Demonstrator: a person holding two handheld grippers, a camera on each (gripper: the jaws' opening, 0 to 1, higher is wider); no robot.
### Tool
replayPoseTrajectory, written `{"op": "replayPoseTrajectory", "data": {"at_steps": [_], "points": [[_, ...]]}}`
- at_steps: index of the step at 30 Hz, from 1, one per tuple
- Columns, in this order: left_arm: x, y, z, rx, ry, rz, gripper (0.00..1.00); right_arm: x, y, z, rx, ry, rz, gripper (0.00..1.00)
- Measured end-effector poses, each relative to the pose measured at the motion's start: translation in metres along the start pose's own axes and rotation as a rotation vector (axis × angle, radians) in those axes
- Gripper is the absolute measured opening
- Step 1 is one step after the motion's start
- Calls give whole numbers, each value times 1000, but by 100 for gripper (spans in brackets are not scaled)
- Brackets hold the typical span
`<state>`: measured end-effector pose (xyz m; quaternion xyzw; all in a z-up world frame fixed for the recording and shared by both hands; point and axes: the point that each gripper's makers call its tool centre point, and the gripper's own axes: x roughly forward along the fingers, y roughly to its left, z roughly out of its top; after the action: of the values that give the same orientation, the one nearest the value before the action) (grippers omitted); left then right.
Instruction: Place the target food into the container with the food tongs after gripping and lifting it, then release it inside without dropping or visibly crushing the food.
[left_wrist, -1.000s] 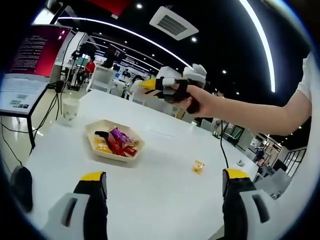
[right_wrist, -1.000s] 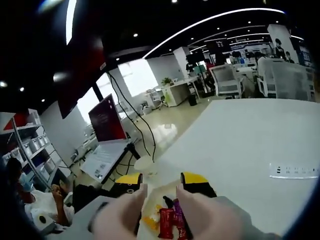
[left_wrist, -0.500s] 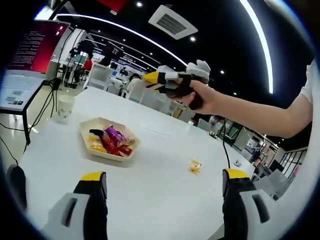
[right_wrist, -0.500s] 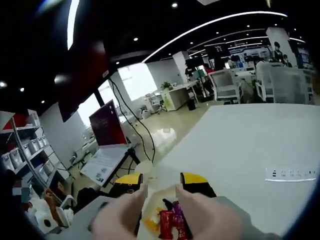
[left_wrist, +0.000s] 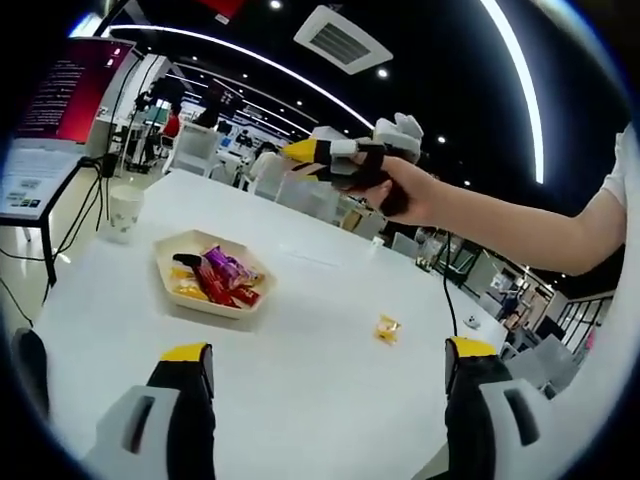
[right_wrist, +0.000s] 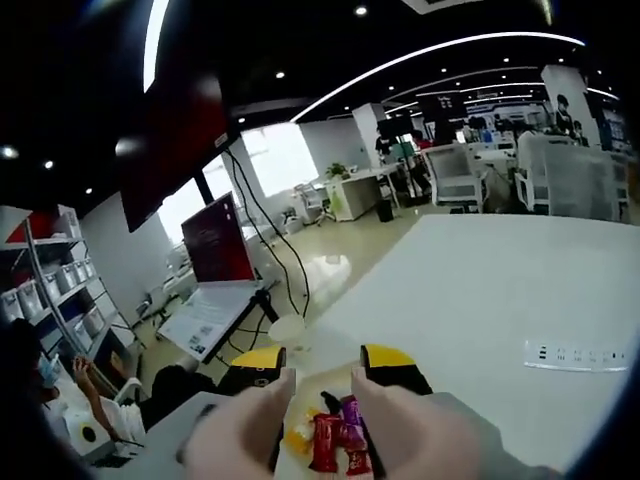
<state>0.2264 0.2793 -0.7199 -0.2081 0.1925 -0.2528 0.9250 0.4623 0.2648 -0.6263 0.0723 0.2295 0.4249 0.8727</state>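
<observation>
Yellow snack (left_wrist: 388, 329) on table, beyond left gripper's (left_wrist: 330, 372) fingers.

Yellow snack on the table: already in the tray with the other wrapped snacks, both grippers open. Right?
Not in the tray. The left gripper view shows the yellow snack lying alone on the table, apart from the tray of wrapped snacks. Both grippers are open.

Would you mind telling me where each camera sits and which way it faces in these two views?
Left gripper view: low over the white table, facing across it to the tray of snacks and a lone yellow piece; own open jaws below, the person's hand holding the right gripper aloft.
Right gripper view: high above the tray, facing the office; own jaws part.
Shared: table, tray, paper cup.
</observation>
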Motion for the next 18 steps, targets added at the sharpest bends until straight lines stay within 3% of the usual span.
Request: {"op": "replayPoseTrajectory", "data": {"at_steps": [18], "points": [[0,-5,1,-14,-11,-1,96,-21,-12,-17,13,8,-28,29]]}}
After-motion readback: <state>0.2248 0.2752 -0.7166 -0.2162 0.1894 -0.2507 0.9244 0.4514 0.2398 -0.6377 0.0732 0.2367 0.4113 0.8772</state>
